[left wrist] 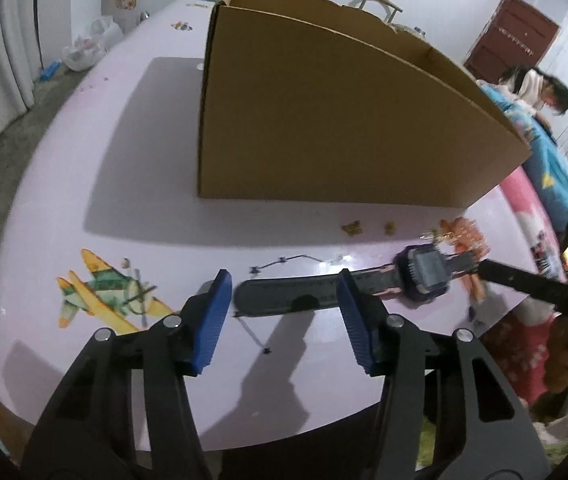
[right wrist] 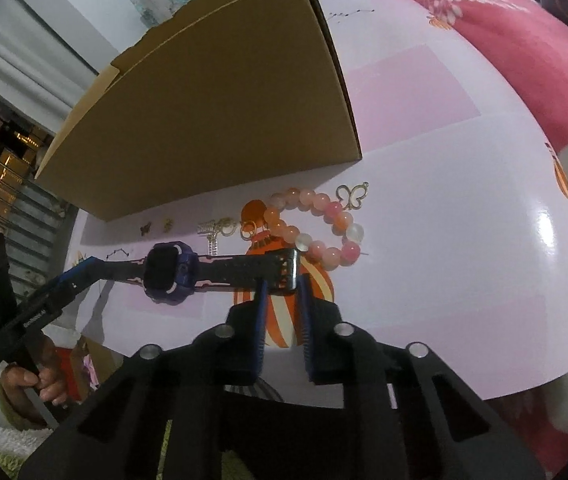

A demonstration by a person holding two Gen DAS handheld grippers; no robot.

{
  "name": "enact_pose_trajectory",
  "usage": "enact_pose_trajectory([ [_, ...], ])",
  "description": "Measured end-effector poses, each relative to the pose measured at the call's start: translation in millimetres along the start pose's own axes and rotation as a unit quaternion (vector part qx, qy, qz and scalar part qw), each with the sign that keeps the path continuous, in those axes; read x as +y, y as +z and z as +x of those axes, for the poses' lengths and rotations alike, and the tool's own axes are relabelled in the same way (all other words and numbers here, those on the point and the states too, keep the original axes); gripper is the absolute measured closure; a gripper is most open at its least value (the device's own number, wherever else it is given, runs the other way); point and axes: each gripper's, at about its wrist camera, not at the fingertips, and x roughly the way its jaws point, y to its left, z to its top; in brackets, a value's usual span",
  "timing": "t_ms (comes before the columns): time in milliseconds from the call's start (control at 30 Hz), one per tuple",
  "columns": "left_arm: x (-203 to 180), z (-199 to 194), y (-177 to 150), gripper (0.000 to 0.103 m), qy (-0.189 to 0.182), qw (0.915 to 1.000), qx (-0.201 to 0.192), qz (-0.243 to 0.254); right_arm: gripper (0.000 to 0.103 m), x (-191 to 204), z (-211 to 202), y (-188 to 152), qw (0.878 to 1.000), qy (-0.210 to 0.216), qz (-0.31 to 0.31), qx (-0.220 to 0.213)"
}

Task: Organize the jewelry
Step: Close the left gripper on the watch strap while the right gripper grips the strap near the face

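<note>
Watch (right wrist: 169, 274), dark blue case with black strap, held above the pale pink worktop (right wrist: 444, 184), stretched out flat. Right gripper (right wrist: 281, 292) pinches the buckle end of the strap; its blue fingers (right wrist: 260, 320) are closed on that end, strap tip showing between them. Long axis runs sideways across the right wrist view, from the pinched end leftward past the case to the far strap tip, which reaches the left gripper (left wrist: 284, 284). In the left wrist view the same strap (left wrist: 284, 294) lies crosswise between the left fingers (left wrist: 215, 304), which stand wide apart; whether either pad touches the strap cannot be told. Watch face (left wrist: 428, 272) sits to the right of those fingers, screen up.

Under and behind the watch on the worktop: pink and orange bead bracelet (right wrist: 316, 224), just beyond the buckle end; gold butterfly charm (right wrist: 351, 196) touching the bracelet's far side; gold hoop earrings (right wrist: 248, 229) and a silver clip (right wrist: 209, 227) nearby; two small gold earrings (right wrist: 155, 226) closer to the box. Thin chain (left wrist: 284, 262) lies just past the strap.

Brown cardboard box (left wrist: 344, 120), open-topped, stands on the worktop behind all the jewelry. Airplane sticker (left wrist: 103, 292) on the worktop left of the left fingers.
</note>
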Motion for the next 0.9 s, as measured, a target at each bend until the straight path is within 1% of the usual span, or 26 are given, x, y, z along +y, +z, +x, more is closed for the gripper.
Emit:
enact_pose_trajectory([
  [67, 6.2, -1.4, 1.5, 0.052, -0.016, 0.9996, -0.001, -0.022, 0.088, -1.0, -0.6, 0.8, 1.0, 0.001, 0.0, 0.001],
  [133, 16.2, -5.8, 1.3, 0.053, -0.045, 0.9973, -0.009, -0.056, 0.088, -1.9, 0.1, 1.4, 1.0, 0.004, 0.002, 0.003],
  [167, 21.8, -10.3, 0.9, 0.053, -0.071, 0.9943, -0.019, -0.077, 0.088, -2.0, 0.5, 1.7, 1.0, 0.006, 0.003, 0.003],
  [233, 30.2, -17.3, 0.4, 0.053, -0.114, 0.9875, -0.032, -0.104, 0.088, -1.7, 1.4, 2.2, 1.0, 0.008, 0.003, 0.003],
  [267, 33.7, -19.8, 0.0, 0.053, -0.138, 0.983, -0.038, -0.115, 0.088, -1.4, 1.7, 2.3, 1.0, 0.008, 0.003, 0.003],
  [333, 40.1, -21.0, -1.3, 0.053, -0.191, 0.9703, -0.043, -0.142, 0.088, -1.2, 1.9, 2.0, 1.0, 0.009, 0.003, 0.003],
  [367, 44.2, -19.1, -2.4, 0.053, -0.225, 0.9597, -0.041, -0.163, 0.088, -1.8, 1.9, 2.0, 1.0, 0.009, 0.003, 0.002],
  [400, 48.1, -16.4, -3.6, 0.053, -0.246, 0.9512, -0.04, -0.182, 0.088, -3.9, 1.0, 1.6, 1.0, 0.01, 0.003, 0.002],
  [433, 50.3, -14.6, -4.3, 0.053, -0.248, 0.9484, -0.039, -0.193, 0.088, -5.6, 0.2, 1.5, 1.0, 0.01, 0.003, 0.002],
  [467, 51.9, -12.3, -4.7, 0.053, -0.239, 0.9493, -0.038, -0.2, 0.088, -5.9, 0.2, 1.6, 1.0, 0.01, 0.003, 0.001],
  [533, 51.3, -12.7, -3.9, 0.053, -0.214, 0.9566, -0.042, -0.193, 0.088, -6.0, 0.2, 1.5, 1.0, 0.01, 0.004, 0.001],
  [567, 49.7, -13.8, -2.6, 0.053, -0.192, 0.9631, -0.043, -0.183, 0.088, -6.2, 0.3, 1.4, 1.0, 0.011, 0.004, 0.0],
  [600, 47.6, -14.6, -1.1, 0.053, -0.177, 0.9678, -0.043, -0.174, 0.088, -6.1, -0.1, 1.1, 1.0, 0.011, 0.004, -0.001],
  [633, 45.8, -14.3, -0.3, 0.053, -0.174, 0.9691, -0.041, -0.17, 0.088, -6.3, -0.3, 0.8, 1.0, 0.011, 0.004, -0.002],
  [667, 46.2, -13.9, -0.8, 0.053, -0.178, 0.9681, -0.04, -0.172, 0.088, -6.6, -0.1, 0.4, 1.0, 0.011, 0.005, -0.003],
  [733, 50.8, -12.6, -2.3, 0.053, -0.2, 0.9604, -0.042, -0.19, 0.088, -6.3, -0.1, -0.2, 1.0, 0.011, 0.005, -0.004],
  [767, 55.4, -11.7, -4.3, 0.053, -0.221, 0.9516, -0.043, -0.209, 0.088, -6.2, -0.2, -0.3, 1.0, 0.012, 0.005, -0.004],
  [800, 59.2, -11.2, -6.1, 0.053, -0.235, 0.9451, -0.044, -0.222, 0.088, -5.9, -0.1, -0.4, 1.0, 0.012, 0.006, -0.005],
  [833, 64.1, -9.2, -8.7, 0.053, -0.259, 0.9336, -0.046, -0.243, 0.088, -6.0, -0.4, -0.4, 1.0, 0.013, 0.007, -0.005],
  [900, 69.1, -6.3, -12.2, 0.053, -0.279, 0.9219, -0.044, -0.265, 0.088, -6.7, -1.0, -0.5, 1.0, 0.014, 0.008, -0.006],
])
